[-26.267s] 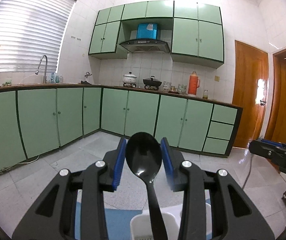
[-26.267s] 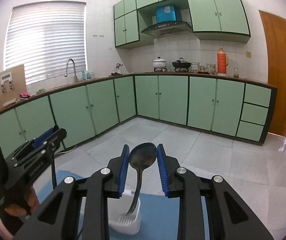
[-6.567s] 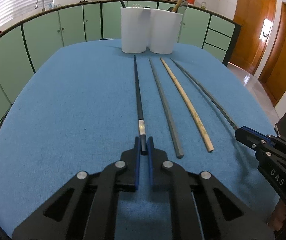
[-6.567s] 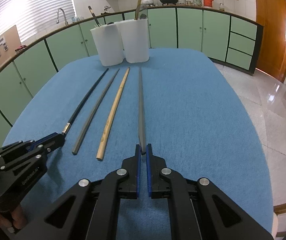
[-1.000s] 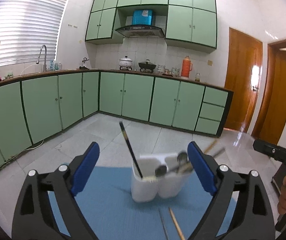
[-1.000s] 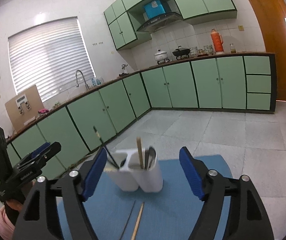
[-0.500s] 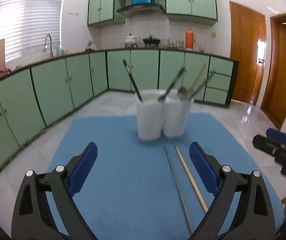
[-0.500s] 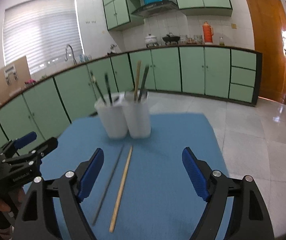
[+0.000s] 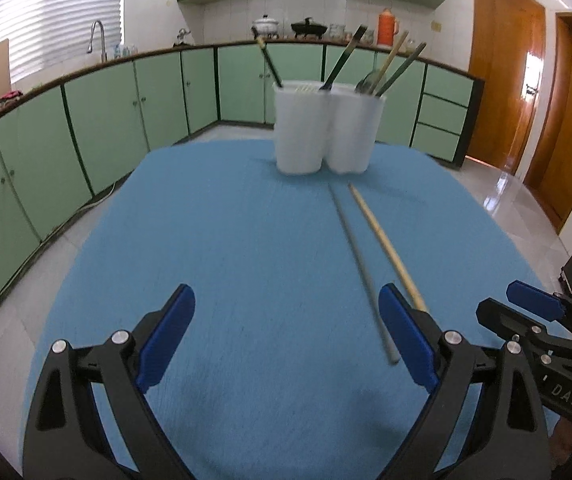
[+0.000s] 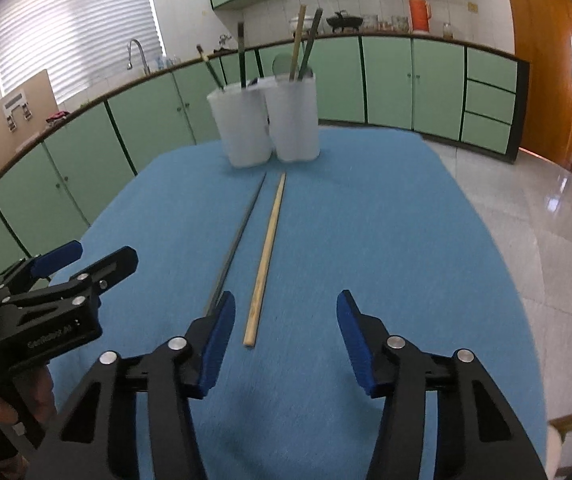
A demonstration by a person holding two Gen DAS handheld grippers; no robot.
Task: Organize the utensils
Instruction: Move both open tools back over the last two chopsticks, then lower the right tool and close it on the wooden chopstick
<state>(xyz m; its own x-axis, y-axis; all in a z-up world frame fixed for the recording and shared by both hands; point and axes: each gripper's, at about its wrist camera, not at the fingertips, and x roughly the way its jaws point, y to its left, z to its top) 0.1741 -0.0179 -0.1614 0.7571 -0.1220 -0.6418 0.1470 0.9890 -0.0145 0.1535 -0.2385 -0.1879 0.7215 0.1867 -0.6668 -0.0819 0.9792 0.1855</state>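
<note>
Two chopsticks being flanked by spread, empty grippers on a blue cloth-covered table [image 9: 245, 240].

A white two-cup plastic utensil holder [image 9: 328, 132], with dark and wooden handles sticking out, is standing at the far end, nothing lying between. The left gripper [image 9: 286, 340] and right gripper [image 10: 281, 334] are being held wide apart; the grey chopstick [image 9: 360, 272] and pale wooden chopstick [image 10: 265, 256] are lying side by side ahead.
</note>
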